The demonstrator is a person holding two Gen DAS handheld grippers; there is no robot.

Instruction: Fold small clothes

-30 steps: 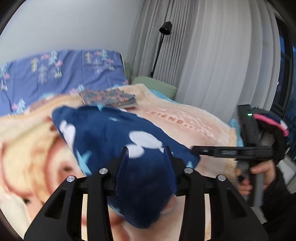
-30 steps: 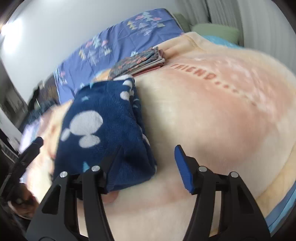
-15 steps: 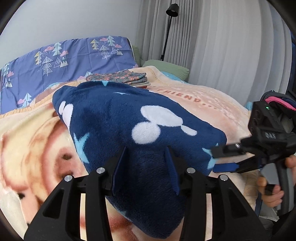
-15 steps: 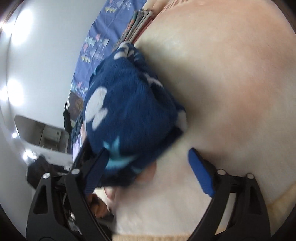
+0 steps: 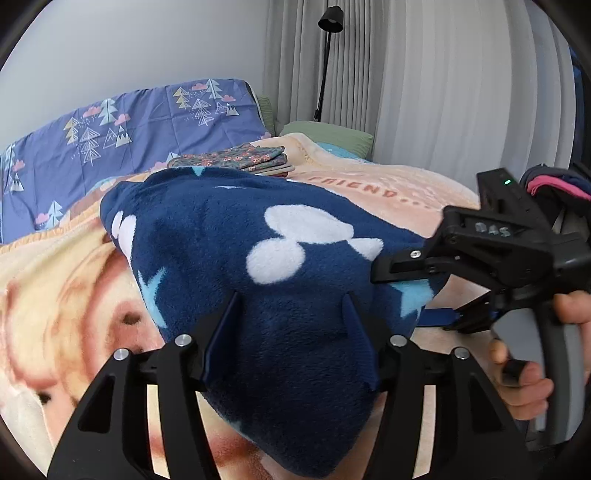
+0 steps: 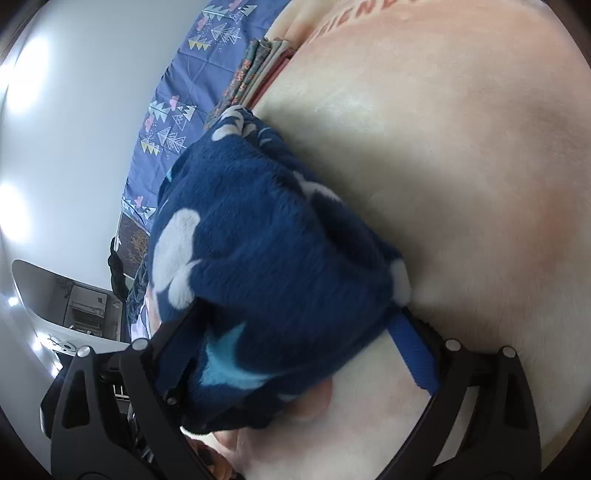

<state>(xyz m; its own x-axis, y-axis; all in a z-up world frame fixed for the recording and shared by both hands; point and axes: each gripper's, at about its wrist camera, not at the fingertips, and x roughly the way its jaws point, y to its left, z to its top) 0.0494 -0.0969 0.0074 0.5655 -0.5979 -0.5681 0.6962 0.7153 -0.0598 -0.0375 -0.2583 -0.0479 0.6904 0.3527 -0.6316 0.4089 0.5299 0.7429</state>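
Note:
A folded navy fleece garment (image 5: 229,251) with white and light-blue shapes lies on the peach blanket (image 5: 66,280). My left gripper (image 5: 291,321) has its jaws around the garment's near end, with thick cloth between the fingers. My right gripper (image 5: 410,291) straddles the garment's right corner, one jaw over it and one under. In the right wrist view the garment (image 6: 266,236) fills the gap of the right gripper (image 6: 291,343), whose jaws stand wide apart around it.
A stack of folded floral clothes (image 5: 236,158) lies further back on the blanket, near the purple tree-print sheet (image 5: 122,136). A green pillow (image 5: 328,134), a black floor lamp (image 5: 328,22) and white curtains stand behind. More clothes (image 5: 550,184) lie at far right.
My right gripper swung in from the right and rolled, and its jaws now straddle the garment's right corner. My left gripper pushed further along the garment.

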